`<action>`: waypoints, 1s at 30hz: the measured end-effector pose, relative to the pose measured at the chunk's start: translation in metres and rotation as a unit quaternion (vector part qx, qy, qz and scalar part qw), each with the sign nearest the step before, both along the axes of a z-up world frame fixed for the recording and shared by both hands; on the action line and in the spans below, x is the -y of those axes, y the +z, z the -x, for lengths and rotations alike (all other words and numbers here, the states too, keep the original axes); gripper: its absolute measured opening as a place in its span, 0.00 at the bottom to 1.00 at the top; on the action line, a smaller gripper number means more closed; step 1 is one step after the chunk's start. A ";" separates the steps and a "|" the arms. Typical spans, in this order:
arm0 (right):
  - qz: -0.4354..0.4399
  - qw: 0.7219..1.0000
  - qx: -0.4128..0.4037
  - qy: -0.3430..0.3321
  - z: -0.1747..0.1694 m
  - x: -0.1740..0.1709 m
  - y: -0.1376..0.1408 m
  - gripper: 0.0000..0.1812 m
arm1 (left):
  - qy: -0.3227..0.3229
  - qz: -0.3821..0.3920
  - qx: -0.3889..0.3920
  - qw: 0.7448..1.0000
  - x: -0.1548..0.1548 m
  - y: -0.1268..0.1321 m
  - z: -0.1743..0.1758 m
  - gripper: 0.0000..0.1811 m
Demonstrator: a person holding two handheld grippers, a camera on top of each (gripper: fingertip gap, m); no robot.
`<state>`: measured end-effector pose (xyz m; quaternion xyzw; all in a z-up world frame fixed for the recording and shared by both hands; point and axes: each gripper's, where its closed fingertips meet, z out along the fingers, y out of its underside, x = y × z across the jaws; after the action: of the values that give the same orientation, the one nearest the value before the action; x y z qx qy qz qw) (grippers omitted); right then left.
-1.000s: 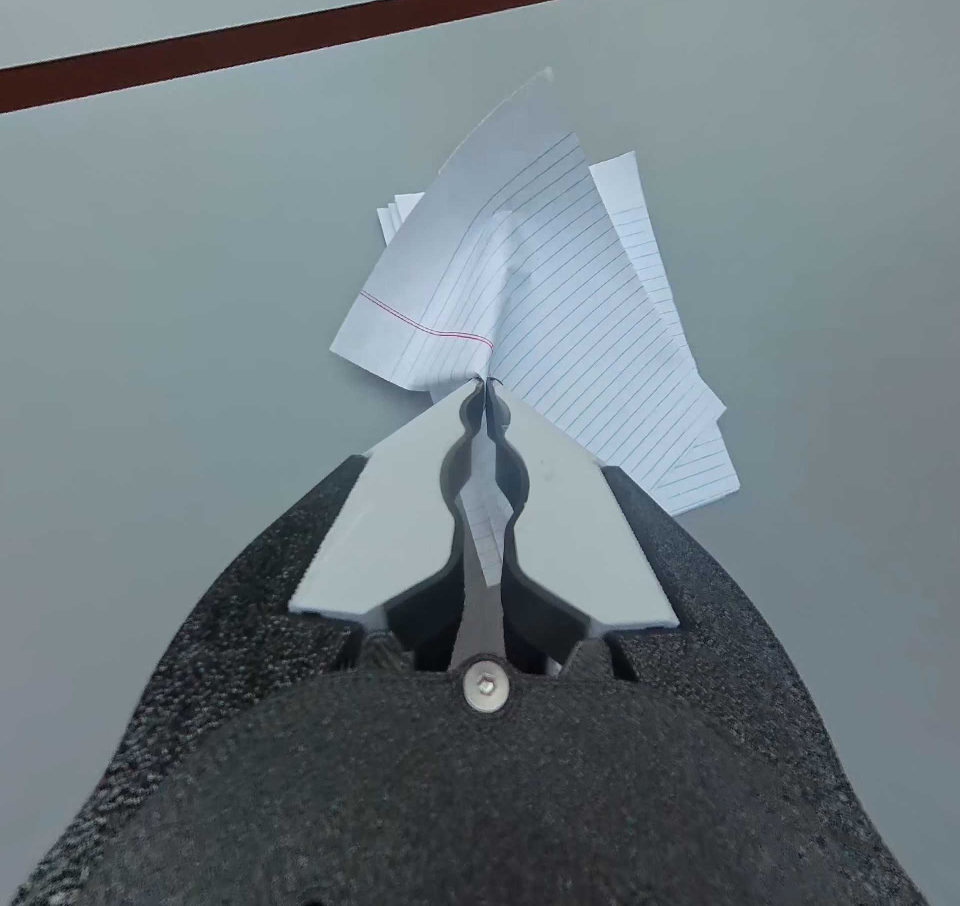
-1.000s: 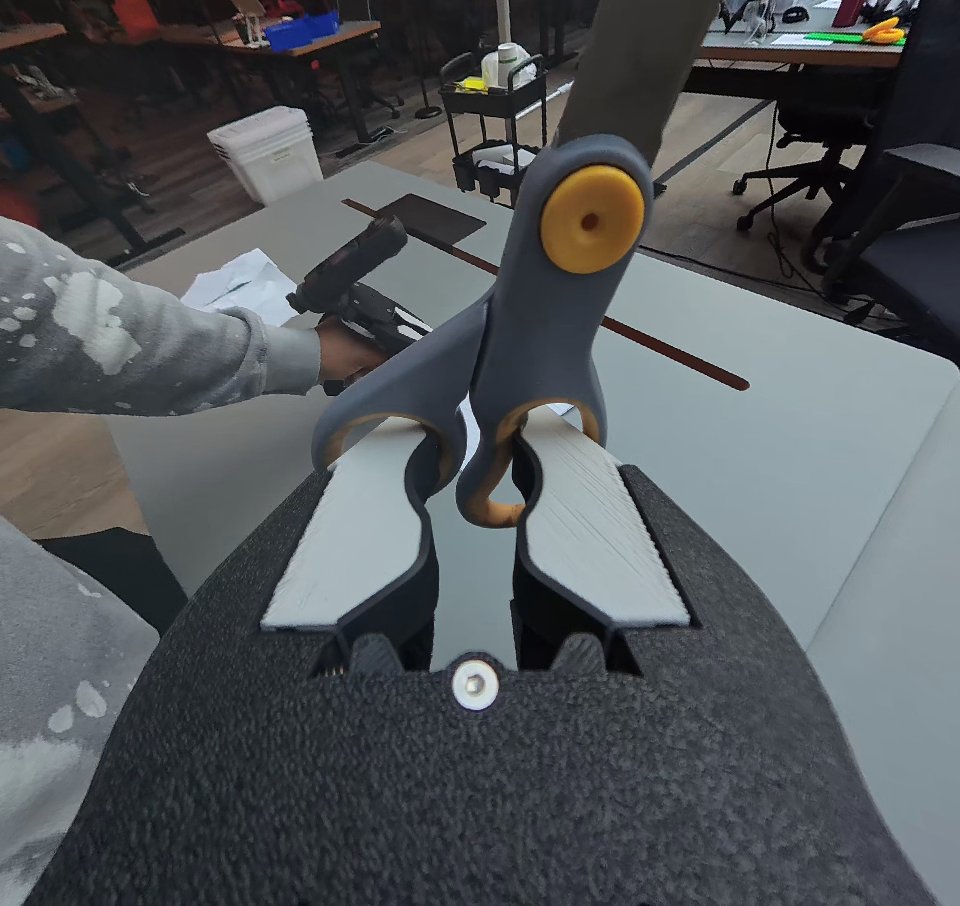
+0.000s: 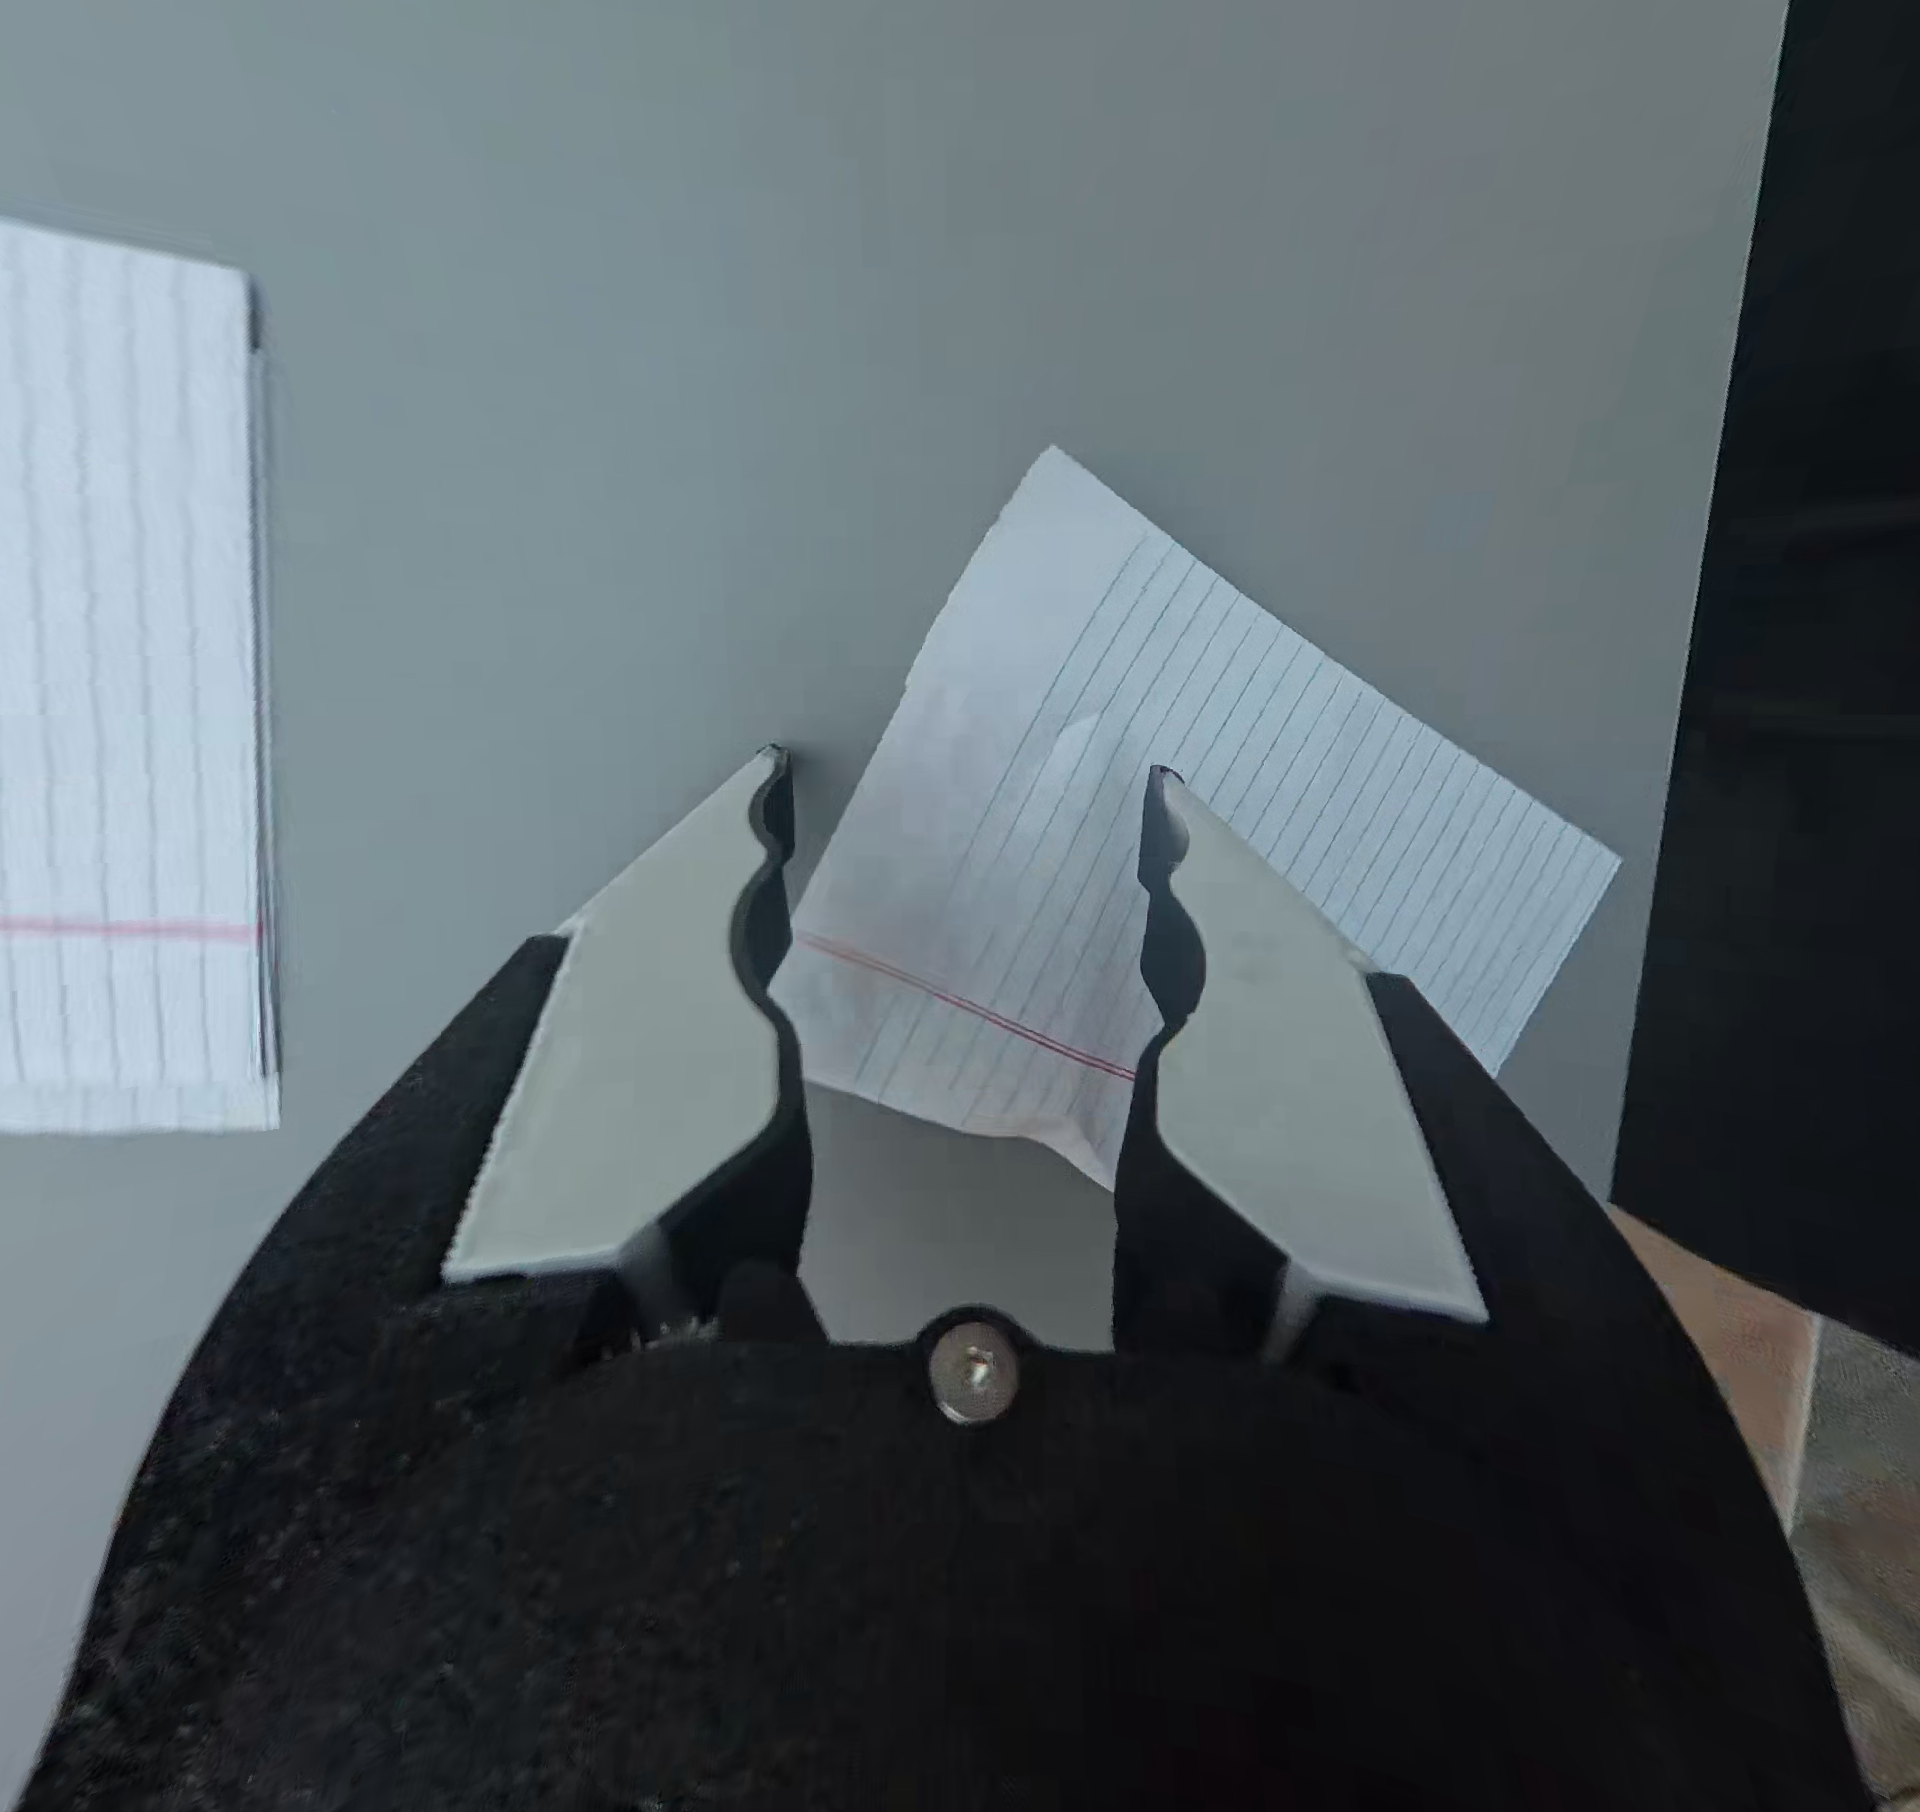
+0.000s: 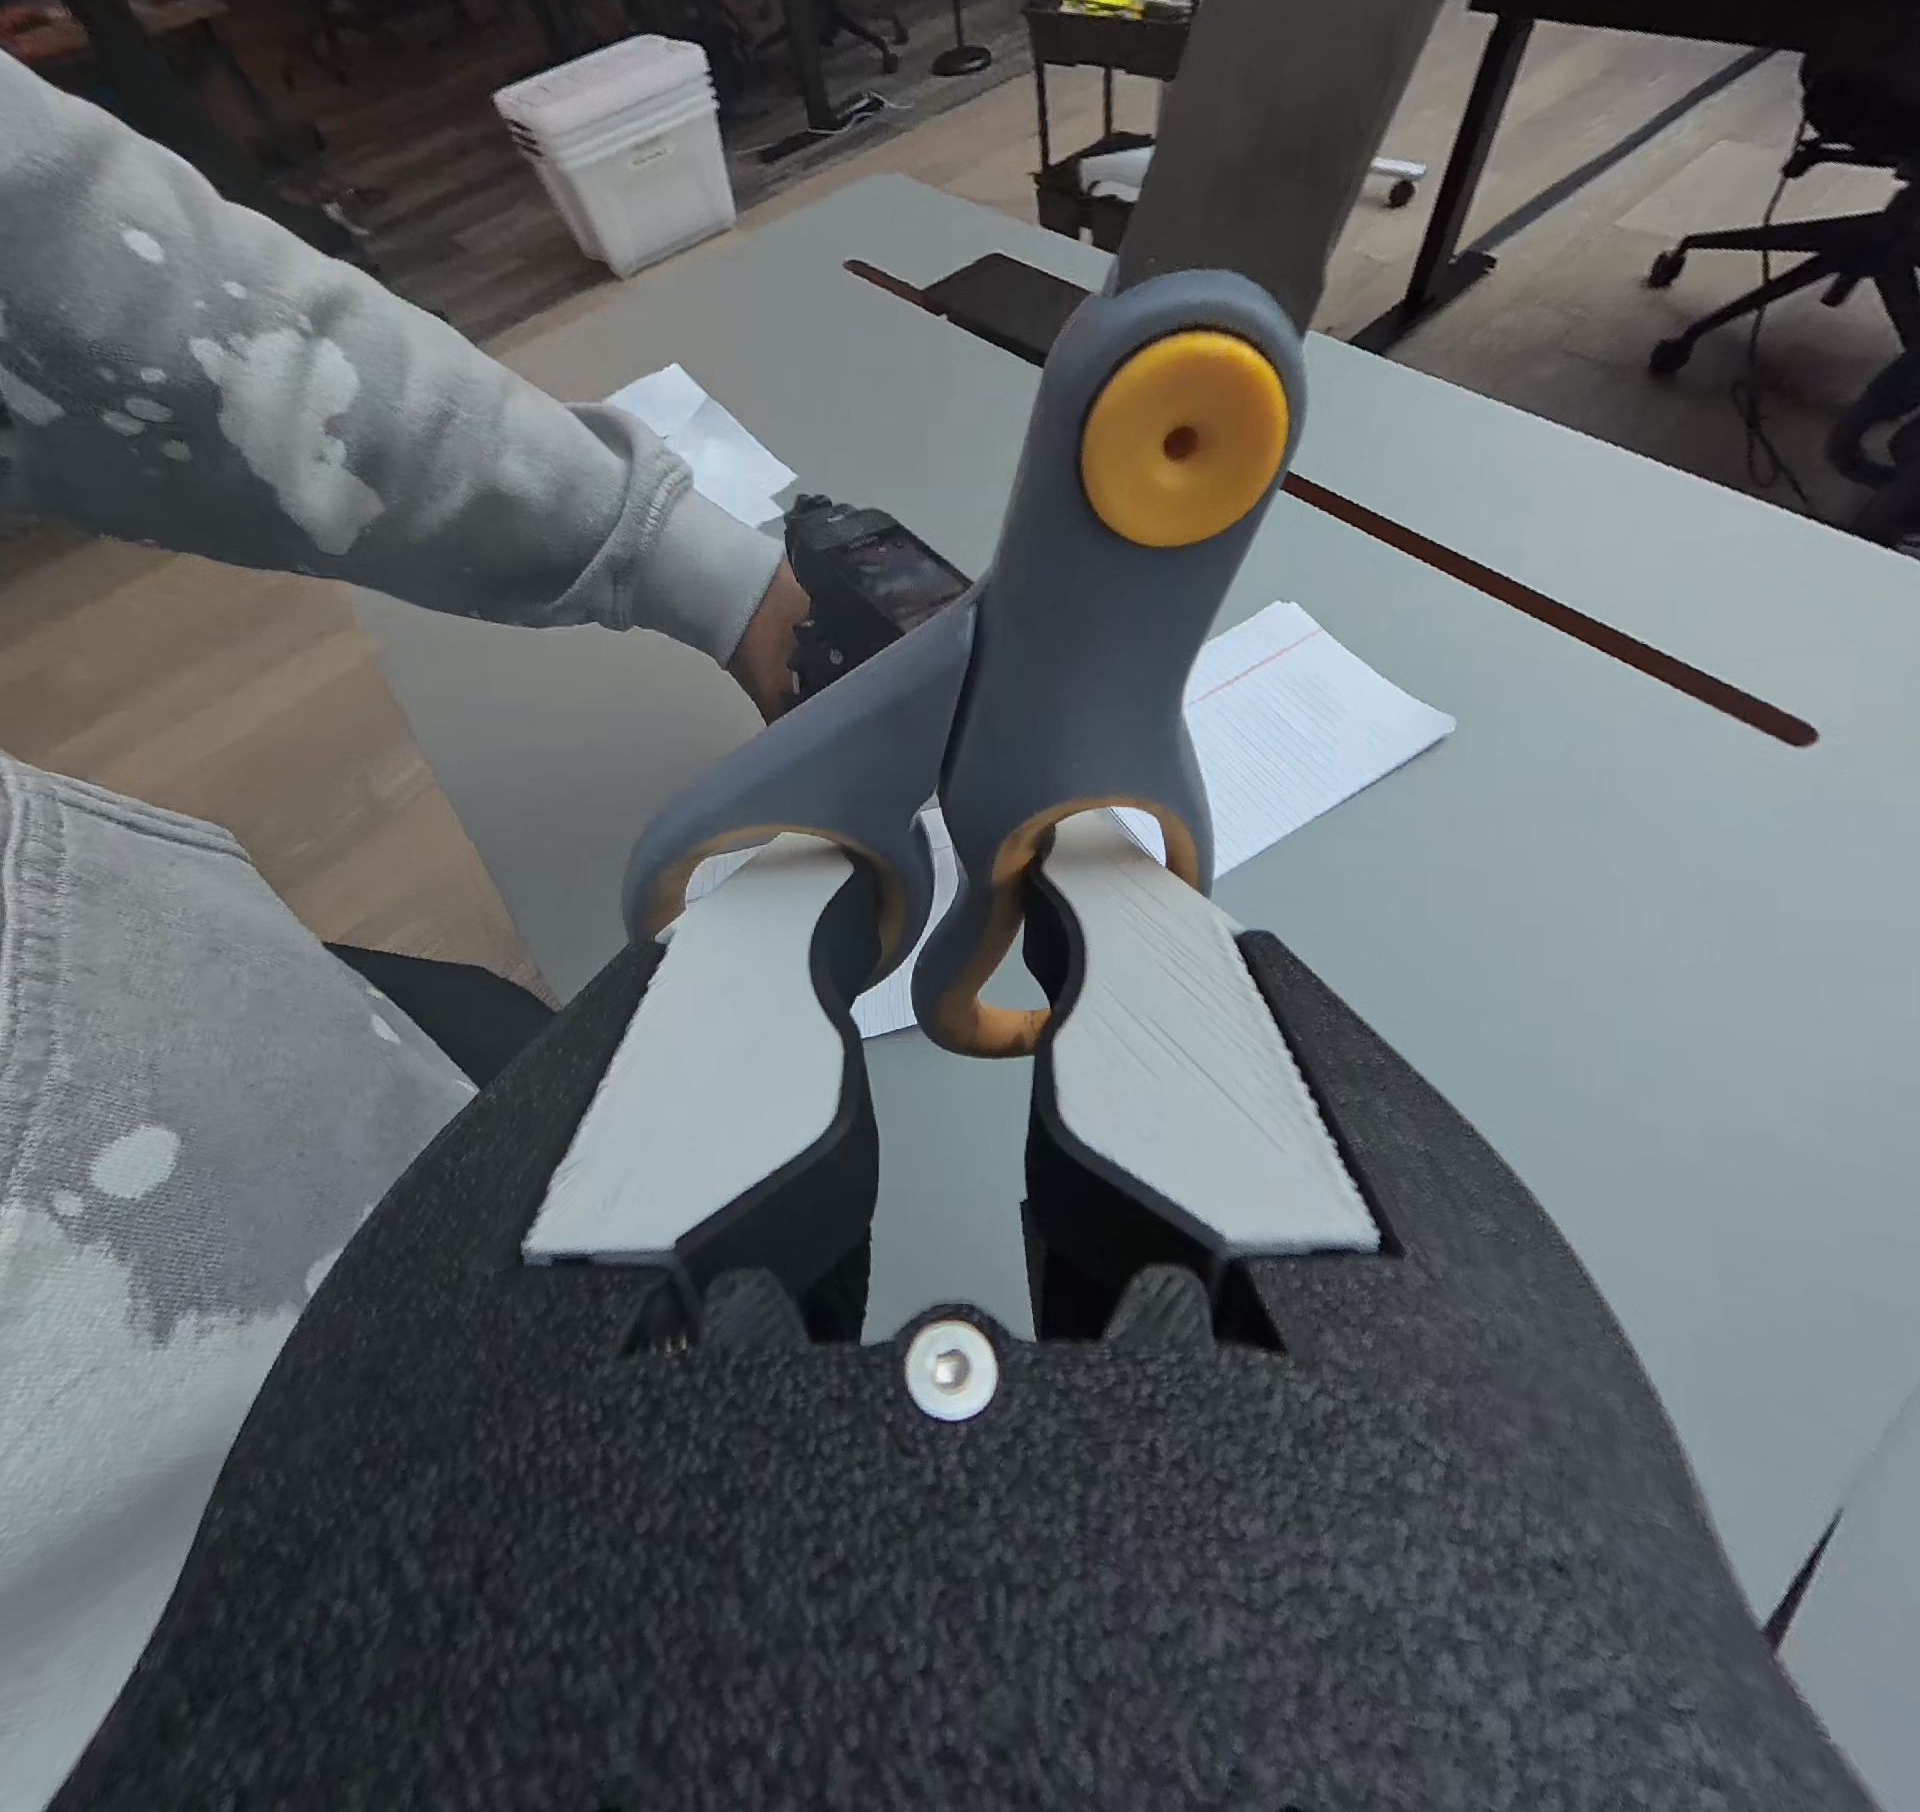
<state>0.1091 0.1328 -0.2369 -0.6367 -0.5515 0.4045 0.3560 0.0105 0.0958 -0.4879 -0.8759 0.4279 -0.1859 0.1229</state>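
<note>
Looking down through the left wrist view, found the left gripper (image 3: 968, 765) wide open, gripping nothing, poised above the grey table (image 3: 727, 256). Noted one loose piece of lined paper (image 3: 1299, 806) lying flat on the table beneath and just beyond the fingertips, skewed, one corner pointing away, near the table edge at the right of that view. Could not tell whether the fingertips touch the sheet. Recorded a squared stack of lined paper (image 3: 125, 682) well apart from the piece, cut off by the left border of the view. Observed a black shape (image 3: 1808, 619) beyond the table edge; could not identify it.

Turning to the right wrist view, found the right gripper (image 4: 935, 843) partly closed and carrying a pair of grey scissors (image 4: 1101, 640) with an orange pivot, one finger threaded through each handle loop, the inner sides of the loops pressed together between the fingers. Noted the scissors upright, blade rising out of the top of the view, held above the near part of the table. Sighted the left gripper farther off, held by a hand under a mottled grey sleeve (image 4: 364, 432). Logged a long dark slot (image 4: 1558, 619) running across the far half of the table, and white bins (image 4: 623, 141) on the floor past the far corner.
</note>
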 end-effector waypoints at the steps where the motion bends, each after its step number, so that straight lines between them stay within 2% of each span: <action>1: 0.003 1.000 0.002 -0.020 -0.003 0.004 0.000 0.11 | -0.037 -0.014 -0.006 0.999 -0.002 -0.004 -0.004 0.33; 4: 0.007 0.997 0.006 -0.075 -0.013 0.020 0.002 0.11 | -0.112 -0.043 -0.006 0.993 -0.003 -0.008 -0.005 0.31; 6: 0.007 0.994 0.007 -0.107 -0.018 0.032 0.001 0.11 | -0.135 -0.069 -0.015 0.988 -0.004 -0.009 0.002 0.23; 9: 0.003 0.989 0.006 -0.149 -0.025 0.049 0.001 0.11 | -0.096 -0.072 -0.035 0.992 -0.009 -0.011 0.015 0.02; 10: 0.000 0.987 0.002 -0.160 -0.026 0.055 0.004 0.11 | -0.073 -0.058 -0.034 0.995 -0.008 -0.011 0.021 0.00; 13: -0.009 0.982 -0.010 -0.190 -0.030 0.070 0.009 0.11 | 0.019 -0.007 -0.014 1.000 -0.002 -0.011 0.040 0.00; 16: -0.016 0.978 -0.022 -0.207 -0.031 0.082 0.012 0.11 | 0.132 0.022 -0.002 0.991 0.007 -0.009 0.076 0.00; 22: -0.006 0.982 -0.031 -0.188 -0.014 0.098 0.008 0.11 | 0.331 0.091 0.075 0.936 0.048 0.001 0.144 0.00; 26: 0.004 0.989 -0.025 -0.146 0.009 0.103 0.003 0.11 | 0.404 0.075 0.119 0.904 0.059 0.008 0.166 0.14; 28: 0.006 0.992 -0.021 -0.125 0.020 0.104 0.002 0.11 | 0.434 0.050 0.121 0.891 0.053 0.010 0.172 0.22; 30: 0.009 0.994 -0.019 -0.109 0.028 0.102 0.002 0.11 | 0.445 -0.004 0.106 0.889 0.039 0.011 0.181 0.26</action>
<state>0.0811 0.0304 -0.2349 -0.6884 -0.4684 0.3801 0.4028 -0.1706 0.0565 -0.4771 -0.9491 -0.0217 -0.2019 0.2408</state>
